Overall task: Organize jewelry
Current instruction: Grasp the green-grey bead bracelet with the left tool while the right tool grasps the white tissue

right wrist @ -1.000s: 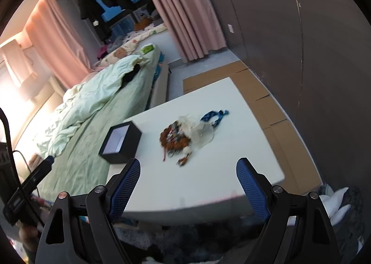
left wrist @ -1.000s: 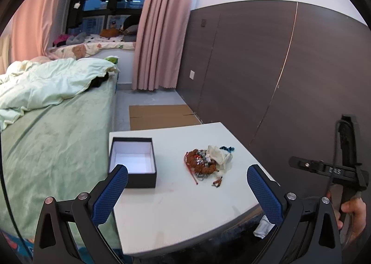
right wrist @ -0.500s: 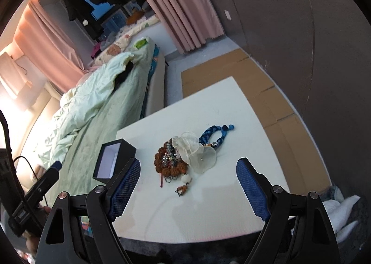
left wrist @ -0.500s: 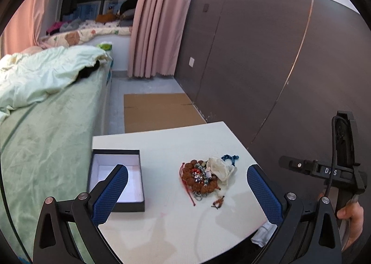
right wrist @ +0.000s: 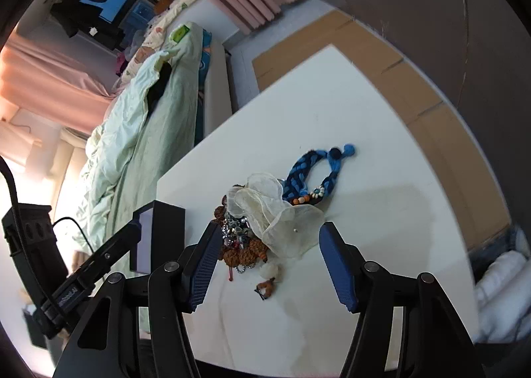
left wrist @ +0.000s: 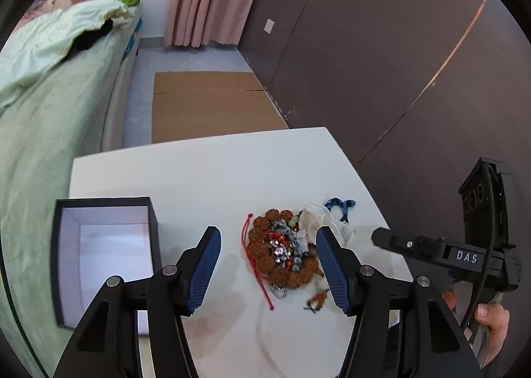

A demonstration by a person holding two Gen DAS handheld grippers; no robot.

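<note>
A tangled jewelry pile [left wrist: 285,253] lies on the white table [left wrist: 205,175]: brown bead bracelets, a red cord, silver pieces, a white shell piece [right wrist: 282,215] and a blue braided bracelet [right wrist: 315,172]. An open black box [left wrist: 99,255] with a white inside stands at the table's left. My left gripper [left wrist: 268,265] is open and empty, hovering above the pile's near side. My right gripper [right wrist: 267,262] is open and empty, just above the pile's near edge. The box also shows in the right wrist view [right wrist: 159,232].
A bed with green covers [left wrist: 39,119] runs along the table's left side. Flat cardboard [left wrist: 205,102] lies on the floor beyond the table. A dark panelled wall [left wrist: 381,62] stands to the right. White cloth [right wrist: 501,295] lies on the floor by the table's right edge.
Both grippers have moved forward and down over the table toward the jewelry pile. Both sets of fingers have narrowed but remain open.
</note>
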